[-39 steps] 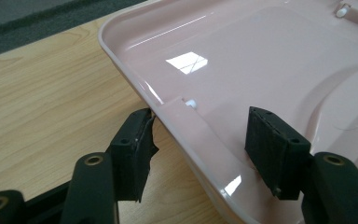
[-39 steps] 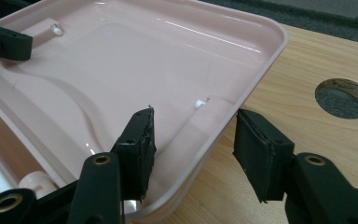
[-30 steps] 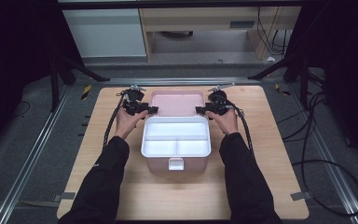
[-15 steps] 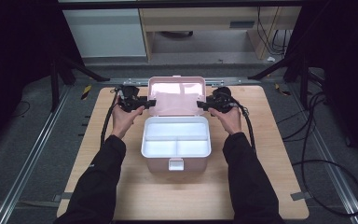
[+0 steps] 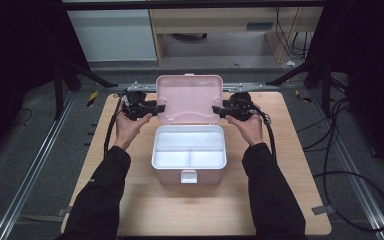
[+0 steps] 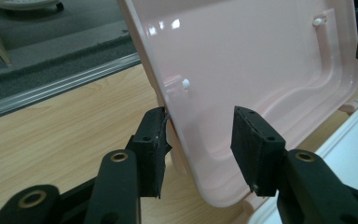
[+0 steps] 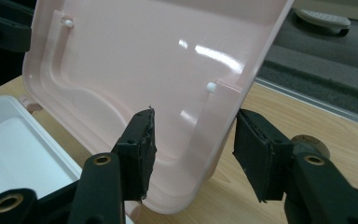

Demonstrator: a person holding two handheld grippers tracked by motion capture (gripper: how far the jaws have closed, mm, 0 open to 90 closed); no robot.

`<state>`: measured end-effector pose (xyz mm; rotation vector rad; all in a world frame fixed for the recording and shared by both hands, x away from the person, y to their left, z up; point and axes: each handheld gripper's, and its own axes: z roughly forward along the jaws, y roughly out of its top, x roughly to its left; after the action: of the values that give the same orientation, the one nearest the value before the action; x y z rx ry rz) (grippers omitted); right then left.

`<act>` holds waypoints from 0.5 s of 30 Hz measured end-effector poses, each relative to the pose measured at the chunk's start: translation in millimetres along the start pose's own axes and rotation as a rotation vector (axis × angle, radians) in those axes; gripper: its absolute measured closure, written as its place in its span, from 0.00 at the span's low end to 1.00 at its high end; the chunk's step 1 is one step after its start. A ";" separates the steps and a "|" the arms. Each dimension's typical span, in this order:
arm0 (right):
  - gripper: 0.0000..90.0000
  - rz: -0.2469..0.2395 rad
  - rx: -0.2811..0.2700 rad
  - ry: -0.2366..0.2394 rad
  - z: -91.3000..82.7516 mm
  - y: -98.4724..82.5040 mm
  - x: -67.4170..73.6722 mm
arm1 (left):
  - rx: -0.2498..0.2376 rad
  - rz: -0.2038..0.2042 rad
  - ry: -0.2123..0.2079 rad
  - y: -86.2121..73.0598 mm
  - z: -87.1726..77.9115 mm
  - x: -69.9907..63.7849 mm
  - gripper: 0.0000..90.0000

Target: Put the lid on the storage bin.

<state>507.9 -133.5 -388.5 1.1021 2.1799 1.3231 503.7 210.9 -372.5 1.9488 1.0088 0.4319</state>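
The left gripper point(image 6: 200, 149) straddles the left edge of the pink lid point(image 5: 190, 98): its outer pad lies against the outside of the rim, while the inner pad stands clear of the glossy inner face, so nothing is clamped. These jaws have just been closing, with the lid's edge between them. The right gripper point(image 7: 193, 154) straddles the right edge in the same way, both pads apart from the plastic, released.

Compared with a second ago, the lid no longer lies flat behind the box point(image 5: 189, 156); it stands nearly upright on its hinge at the far side, and both hands are higher.

The box rests mid-table point(image 5: 130, 210), its white tray point(image 5: 190, 150) open to view, with a latch point(image 5: 188, 176) on the near wall. Black cables point(image 5: 269, 135) trail from the grippers over the wood.

In the high view the jaws are too small to judge. Whether the left outer pad presses or merely rests, I cannot tell.
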 end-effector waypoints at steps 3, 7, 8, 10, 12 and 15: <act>0.54 -0.011 -0.012 -0.005 -6.6 2.5 3.0 | -0.004 0.012 0.003 1.5 -4.7 -4.4 0.62; 0.54 -0.021 -0.017 -0.007 -13.8 4.9 6.5 | -0.007 0.030 0.008 3.4 -11.8 -9.7 0.62; 0.54 -0.027 -0.020 -0.010 -16.0 5.7 8.2 | -0.009 0.032 0.008 3.6 -13.2 -10.5 0.62; 0.54 -0.035 -0.024 -0.012 -19.7 7.1 10.6 | -0.015 0.038 0.008 3.6 -16.9 -12.5 0.62; 0.55 -0.044 -0.028 -0.012 -23.1 8.2 12.6 | -0.023 0.041 0.008 2.4 -20.4 -13.9 0.63; 0.55 -0.056 -0.023 -0.012 -27.3 9.1 16.3 | -0.029 0.044 0.003 0.5 -25.1 -15.3 0.64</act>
<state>484.1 -134.5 -365.6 1.0308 2.1651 1.3105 478.8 212.3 -356.8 1.9484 0.9582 0.4721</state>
